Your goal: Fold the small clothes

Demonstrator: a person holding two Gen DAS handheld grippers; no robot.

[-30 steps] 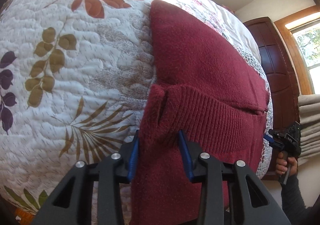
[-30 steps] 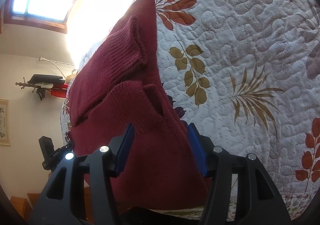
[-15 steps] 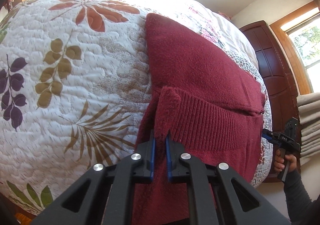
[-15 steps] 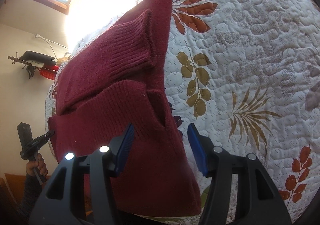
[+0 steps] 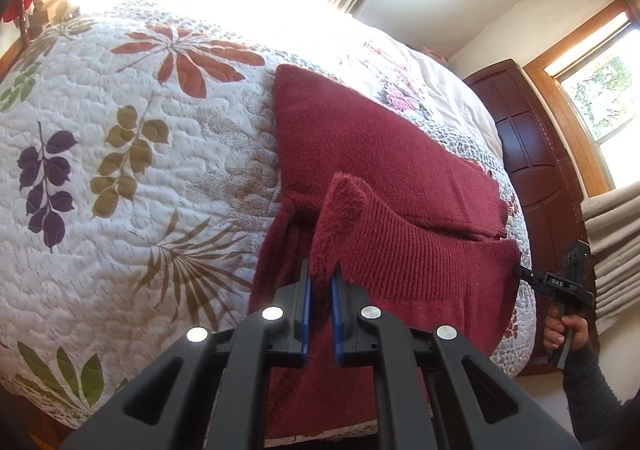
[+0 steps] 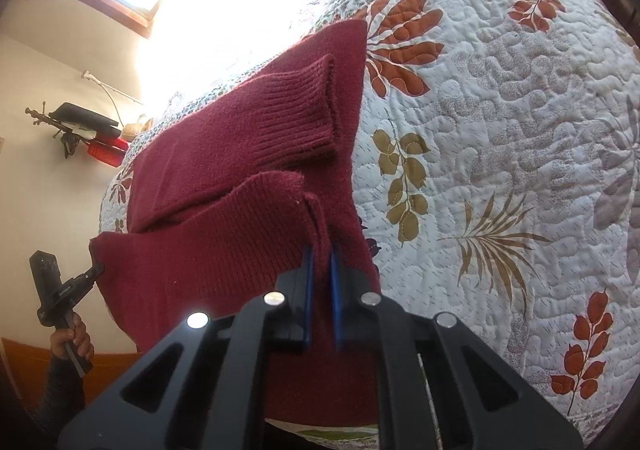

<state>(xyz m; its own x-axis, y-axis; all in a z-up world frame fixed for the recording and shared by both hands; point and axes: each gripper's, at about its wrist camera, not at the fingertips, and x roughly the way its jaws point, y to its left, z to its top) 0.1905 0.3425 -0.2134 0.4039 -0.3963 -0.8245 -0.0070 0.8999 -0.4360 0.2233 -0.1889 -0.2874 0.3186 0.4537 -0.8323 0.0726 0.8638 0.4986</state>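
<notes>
A dark red knit sweater (image 5: 372, 153) lies partly folded on a quilted bed, its lower part hanging over the near edge. My left gripper (image 5: 321, 282) is shut on one corner of the ribbed hem, which stands up in a peak. In the right wrist view the same sweater (image 6: 248, 145) shows a folded sleeve cuff on top. There my right gripper (image 6: 320, 270) is shut on the opposite hem corner. Each gripper also appears in the other's view: the right gripper (image 5: 528, 274) at the hem's far end, and the left gripper (image 6: 94, 272) likewise.
The white quilt with leaf prints (image 5: 120, 169) (image 6: 500, 129) spreads around the sweater. A dark wooden headboard (image 5: 528, 137) and window (image 5: 600, 89) stand beyond the bed. A person's hand (image 6: 74, 338) holds the far gripper. A wall shelf (image 6: 84, 125) is at left.
Both grippers, open around the hem corners a second ago, have shut on them, the left first, then the right. The hem now rises off the bed edge.
</notes>
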